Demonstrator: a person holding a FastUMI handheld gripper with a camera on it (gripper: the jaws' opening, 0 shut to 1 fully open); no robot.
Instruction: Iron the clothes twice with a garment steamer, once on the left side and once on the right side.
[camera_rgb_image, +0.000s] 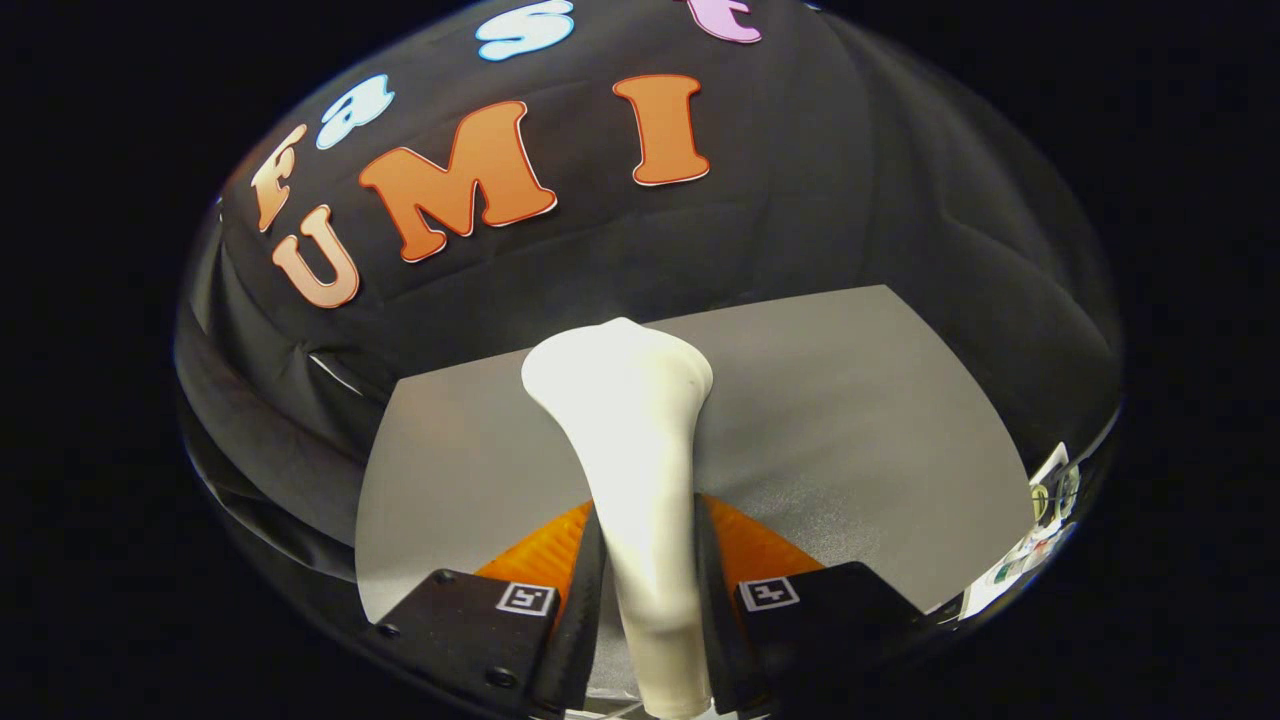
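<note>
The white garment steamer (640, 470) is clenched between both fingers of the tool (648, 600) above the grey table (850, 420), apparently being carried; the clothes must be reached next.

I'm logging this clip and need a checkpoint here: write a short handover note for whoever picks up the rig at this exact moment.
Tool: shut on the garment steamer; both fingers press its white handle, one on each side.
Steamer: held between the fingers, its wider head pointing forward, above the grey table surface and short of the black booth wall.
Clothes: I cannot place the garment from this view.
Done: steamer picked up and firmly gripped. Whether either pass has been made cannot be told.
Left: unless already done, bring the steamer head to the clothes and run one pass on the left side and one on the right.
</note>
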